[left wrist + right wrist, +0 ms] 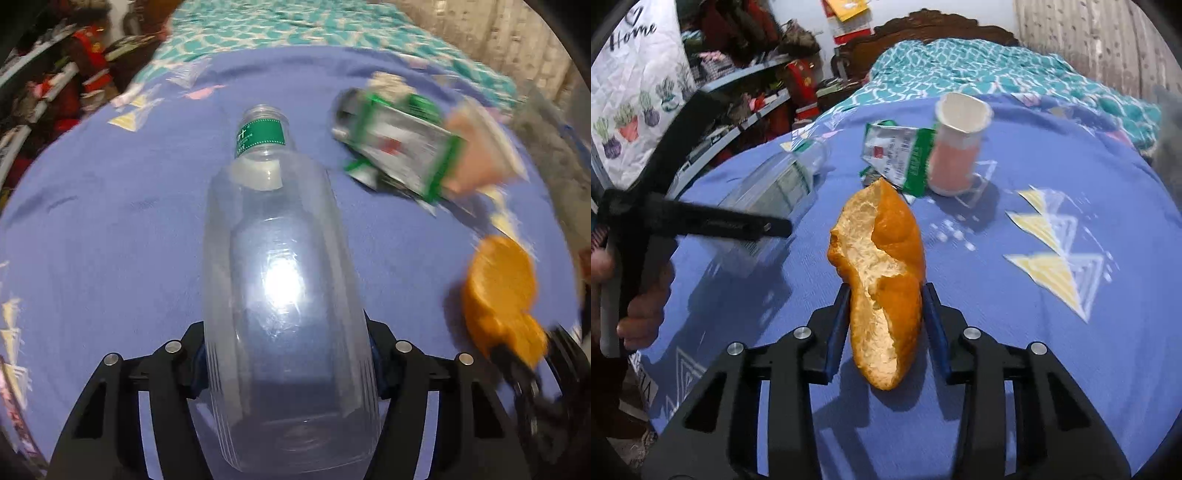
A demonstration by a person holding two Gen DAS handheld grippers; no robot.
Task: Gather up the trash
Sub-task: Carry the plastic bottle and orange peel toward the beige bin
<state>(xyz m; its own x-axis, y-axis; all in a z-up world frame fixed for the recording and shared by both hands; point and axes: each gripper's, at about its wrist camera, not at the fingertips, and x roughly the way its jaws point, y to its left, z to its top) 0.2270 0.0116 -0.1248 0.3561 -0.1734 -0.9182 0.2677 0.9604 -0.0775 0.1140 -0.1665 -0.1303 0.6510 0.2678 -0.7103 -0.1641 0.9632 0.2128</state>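
A clear, empty plastic bottle (284, 280) with a green neck label lies lengthwise between the fingers of my left gripper (288, 332), whose pads press on its sides near the base. In the right wrist view the bottle (772, 184) shows blurred at left, under the left gripper's black frame. My right gripper (886, 291) is shut on a piece of orange peel (882, 280), white pith facing the camera, held above the blue sheet. The peel (498, 288) also shows at the lower right of the left wrist view.
A green-and-white wrapper (897, 155) and an upright pink paper cup (956, 147) sit further back on the blue bedsheet (1052, 155). A teal quilt (979, 70) lies beyond. Cluttered shelves (750, 85) stand left of the bed. A hand (639, 306) holds the left gripper's handle.
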